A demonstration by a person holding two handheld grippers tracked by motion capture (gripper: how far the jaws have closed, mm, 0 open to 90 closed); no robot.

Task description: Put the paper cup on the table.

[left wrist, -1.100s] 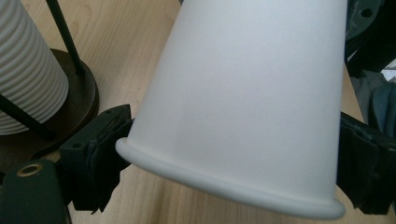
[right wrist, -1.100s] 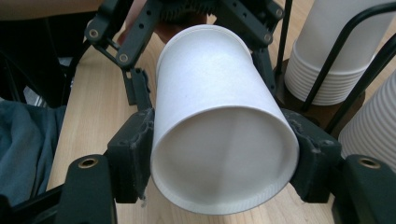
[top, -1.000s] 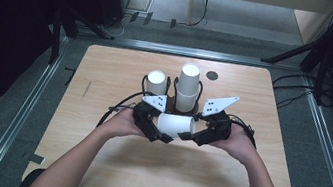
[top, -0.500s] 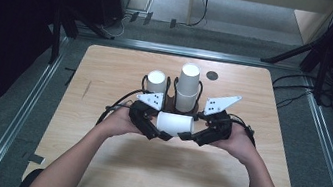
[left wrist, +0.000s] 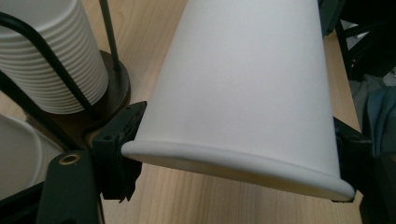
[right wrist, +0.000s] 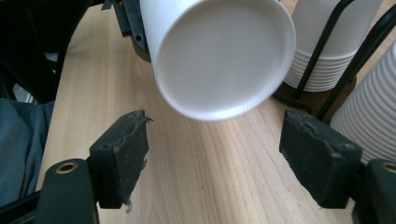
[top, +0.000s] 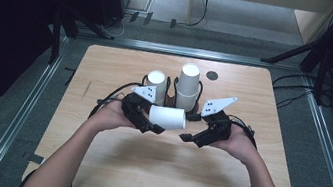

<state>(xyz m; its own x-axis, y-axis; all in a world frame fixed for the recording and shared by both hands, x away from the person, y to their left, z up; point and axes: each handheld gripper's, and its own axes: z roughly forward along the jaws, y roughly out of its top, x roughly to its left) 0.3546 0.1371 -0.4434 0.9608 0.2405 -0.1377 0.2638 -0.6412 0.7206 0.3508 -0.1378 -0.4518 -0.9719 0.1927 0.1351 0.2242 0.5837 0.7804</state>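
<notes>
The left gripper (top: 150,121) is clamped on a single white paper cup (top: 168,117), its jaws pressing either side of the cup near the rolled rim, as the left gripper view shows. The cup lies on its side, above the wooden table (top: 254,168), closed base pointing toward the right gripper (top: 195,129). That gripper stands apart from the cup, its jaws spread wide with nothing between them; in the right gripper view the cup's base (right wrist: 223,60) hangs just ahead of and above the open pads (right wrist: 122,154). Held this way, the cup looks offered base-first for the other gripper to take or steady, though that is only a guess. Just beyond both grippers stands a dark wire rack (top: 171,90) holding two stacks of cups (top: 188,84), the likely source of the single one. Both forearms come in low over the table, hands turned inward so the grippers face each other.
</notes>
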